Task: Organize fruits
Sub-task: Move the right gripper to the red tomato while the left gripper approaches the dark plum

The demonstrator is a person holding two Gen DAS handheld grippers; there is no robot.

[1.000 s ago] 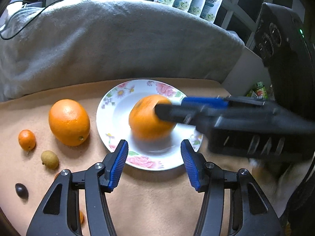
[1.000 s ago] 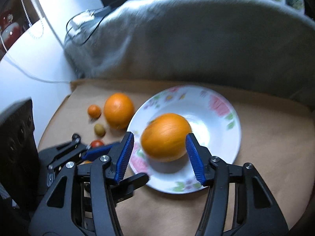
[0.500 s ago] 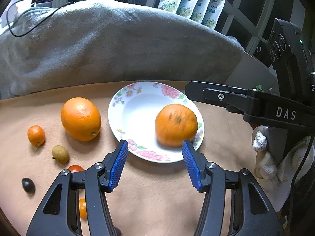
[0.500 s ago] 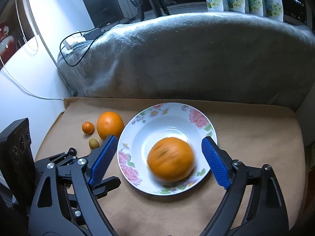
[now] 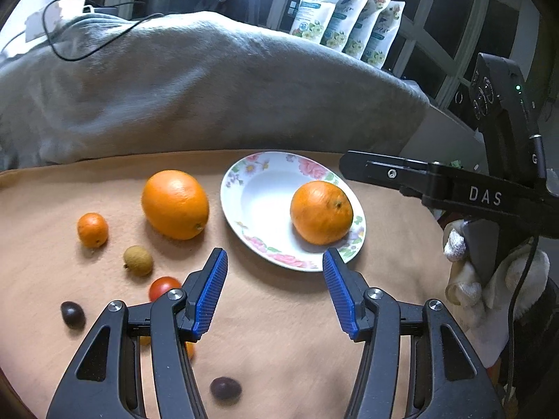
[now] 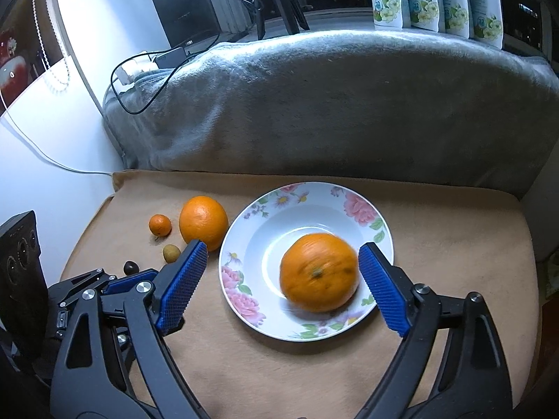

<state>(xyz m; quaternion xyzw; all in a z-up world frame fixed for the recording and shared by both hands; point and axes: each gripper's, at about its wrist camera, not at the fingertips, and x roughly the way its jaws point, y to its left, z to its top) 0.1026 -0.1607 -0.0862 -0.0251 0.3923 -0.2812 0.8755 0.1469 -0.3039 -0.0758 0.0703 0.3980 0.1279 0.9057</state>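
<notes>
An orange [image 5: 321, 212] [image 6: 318, 271] lies loose on the floral plate [image 5: 258, 206] [image 6: 307, 206], blurred in the right wrist view. My right gripper [image 6: 279, 286] is open wide just in front of it, empty. A second large orange [image 5: 174, 204] [image 6: 203, 222] sits left of the plate on the tan cloth, with a small mandarin [image 5: 92, 229] [image 6: 160, 225], a brownish small fruit [image 5: 138, 260] [image 6: 171, 253], a red tomato [image 5: 164, 287] and dark small fruits [image 5: 72, 314] [image 5: 225, 388]. My left gripper [image 5: 274, 293] is open and empty, near the plate's front rim.
A grey blanket-covered hump [image 5: 195, 87] [image 6: 332, 104] rises behind the cloth. Pouches [image 5: 346, 24] stand at the back by the window. A cable [image 6: 146, 80] lies on the blanket. The right gripper's body [image 5: 454, 192] reaches in at the right of the left wrist view.
My right gripper let go of the orange on the plate, opened wide and drew back. My left gripper shifted left and back, so more small fruits show.
</notes>
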